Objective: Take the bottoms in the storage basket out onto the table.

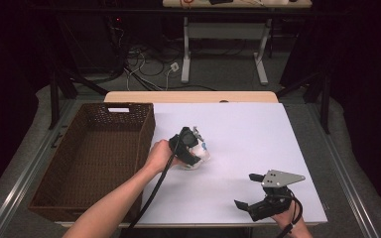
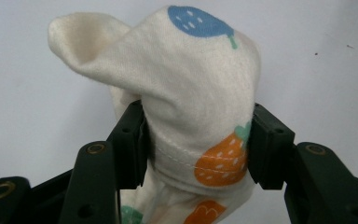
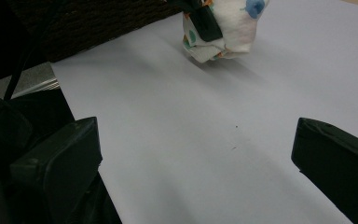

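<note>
**Op A:** My left gripper (image 2: 193, 140) has the rolled-up cream cloth (image 2: 186, 93) with the fruit print pinched between its pads. Jaws are nearly closed, pressing the bundle on both sides just below its middle. The loose end flops up and away past the tips.

**Op B:** Where does that sit against the table (image 1: 258, 134)?

**Op A:** In the high view the left gripper (image 1: 191, 148) is low over the white sheet, with the cloth (image 1: 201, 157) under and just ahead of the jaws. I can't tell whether the cloth rests on the sheet. The wicker basket (image 1: 74, 198) is just beside that hand, off to its outer side.

**Op B:** And your right?

**Op A:** Right gripper (image 1: 258, 191) is well apart, near my edge of the table. Its jaws are spread wide with nothing between them. From its own view the cloth (image 3: 228, 28) is far ahead.

**Op B:** Advice for this step?

**Op A:** My guess is the bundle goes to the basket. Keep the pinch firm and lift straight before swinging sideways, so the roll doesn't unravel. Clear the basket rim, then let go low inside.
</note>
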Available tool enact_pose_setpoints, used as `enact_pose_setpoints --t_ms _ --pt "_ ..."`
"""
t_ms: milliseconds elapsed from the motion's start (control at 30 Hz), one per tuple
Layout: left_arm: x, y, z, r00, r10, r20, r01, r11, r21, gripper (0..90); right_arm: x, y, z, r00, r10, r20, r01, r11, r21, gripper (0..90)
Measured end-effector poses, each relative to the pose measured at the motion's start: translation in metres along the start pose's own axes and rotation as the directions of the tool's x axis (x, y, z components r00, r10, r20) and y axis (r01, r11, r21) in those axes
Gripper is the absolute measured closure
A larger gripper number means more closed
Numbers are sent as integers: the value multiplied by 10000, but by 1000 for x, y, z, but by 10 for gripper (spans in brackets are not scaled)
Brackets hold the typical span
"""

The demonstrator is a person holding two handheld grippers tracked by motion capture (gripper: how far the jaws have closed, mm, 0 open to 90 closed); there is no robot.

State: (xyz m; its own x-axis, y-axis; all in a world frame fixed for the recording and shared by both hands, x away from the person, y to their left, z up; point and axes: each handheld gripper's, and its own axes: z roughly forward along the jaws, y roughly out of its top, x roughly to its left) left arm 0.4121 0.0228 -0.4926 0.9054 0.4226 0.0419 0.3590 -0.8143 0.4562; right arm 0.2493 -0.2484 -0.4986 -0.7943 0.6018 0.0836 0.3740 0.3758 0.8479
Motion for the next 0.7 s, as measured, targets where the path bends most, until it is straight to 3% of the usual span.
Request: enact_pose_setpoints --t_ms 600,667,700 --pt "-1 12 20 9995 -142 286 146 9998 -140 460 -1 0 0 10000 -14 -56 13 9999 -131 9" --pt "-1 13 21 9995 -208 250 211 9997 -98 440 -1 0 0 10000 -10 -74 9 10000 -86 9" --pt "-1 14 21 9995 -205 225 206 9998 -61 388 -1 0 0 10000 -32 -91 31 10000 -89 9"
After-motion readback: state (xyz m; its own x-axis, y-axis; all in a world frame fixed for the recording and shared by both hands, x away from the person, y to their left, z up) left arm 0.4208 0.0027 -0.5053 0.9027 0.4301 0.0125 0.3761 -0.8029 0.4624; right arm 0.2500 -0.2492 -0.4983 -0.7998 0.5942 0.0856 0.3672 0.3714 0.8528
